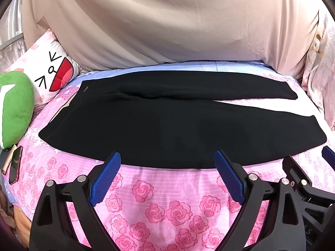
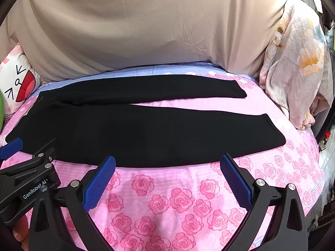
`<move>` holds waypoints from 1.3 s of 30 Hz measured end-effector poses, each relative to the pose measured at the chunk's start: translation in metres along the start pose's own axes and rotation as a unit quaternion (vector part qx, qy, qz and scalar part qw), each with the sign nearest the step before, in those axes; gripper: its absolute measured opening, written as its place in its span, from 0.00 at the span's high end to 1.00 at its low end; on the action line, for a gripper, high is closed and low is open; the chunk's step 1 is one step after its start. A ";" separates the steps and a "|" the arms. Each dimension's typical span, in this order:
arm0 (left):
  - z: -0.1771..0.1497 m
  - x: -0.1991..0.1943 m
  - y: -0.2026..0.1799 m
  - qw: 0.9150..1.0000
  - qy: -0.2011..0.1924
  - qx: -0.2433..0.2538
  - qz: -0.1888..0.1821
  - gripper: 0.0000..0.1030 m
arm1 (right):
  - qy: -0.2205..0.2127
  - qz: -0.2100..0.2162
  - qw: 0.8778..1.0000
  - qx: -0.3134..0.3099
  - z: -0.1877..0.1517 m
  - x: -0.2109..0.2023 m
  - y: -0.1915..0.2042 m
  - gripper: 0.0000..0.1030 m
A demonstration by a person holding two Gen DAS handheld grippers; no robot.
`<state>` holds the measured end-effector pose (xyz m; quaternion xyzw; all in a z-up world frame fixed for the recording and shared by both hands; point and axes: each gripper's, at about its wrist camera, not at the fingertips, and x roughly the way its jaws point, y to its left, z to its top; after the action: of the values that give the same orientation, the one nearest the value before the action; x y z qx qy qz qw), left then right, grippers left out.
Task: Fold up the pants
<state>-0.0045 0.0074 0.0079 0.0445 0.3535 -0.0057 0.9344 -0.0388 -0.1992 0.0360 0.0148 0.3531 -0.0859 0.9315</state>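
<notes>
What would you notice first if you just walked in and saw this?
The black pants lie flat across the middle of the pink rose sheet, legs pointing right. Both open blue-tipped claws, left claw and right claw, hover at their near edge. A green pillow sits at the far left.

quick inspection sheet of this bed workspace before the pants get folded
surface: pink rose-print bedsheet, lilac strip at the far edge.
job's things: black pants spread flat, unfolded, waist to the left, two legs apart running right.
clutter: green plush, cartoon-face pillow, phone at the left edge; floral blanket bunched on the right.
grippers: left gripper and right gripper both open, empty, fingertips at the pants' near edge.
cables: nothing seen.
surroundings: beige fabric behind the bed.
</notes>
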 end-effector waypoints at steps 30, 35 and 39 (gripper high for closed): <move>0.003 -0.007 -0.003 1.000 -0.006 0.003 0.003 0.13 | -0.008 -0.001 1.000 -0.001 0.001 -0.009 -0.003 0.05; 0.003 -0.007 -0.003 1.000 -0.005 0.003 0.003 0.13 | -0.007 -0.001 1.000 -0.001 0.001 -0.008 -0.003 0.05; 0.003 -0.007 -0.003 1.000 -0.005 0.003 0.003 0.13 | -0.007 -0.001 1.000 -0.001 0.001 -0.008 -0.002 0.05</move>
<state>-0.0078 0.0044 0.0147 0.0481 0.3488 -0.0041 0.9360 -0.0445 -0.2004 0.0426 0.0133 0.3465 -0.0867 0.9339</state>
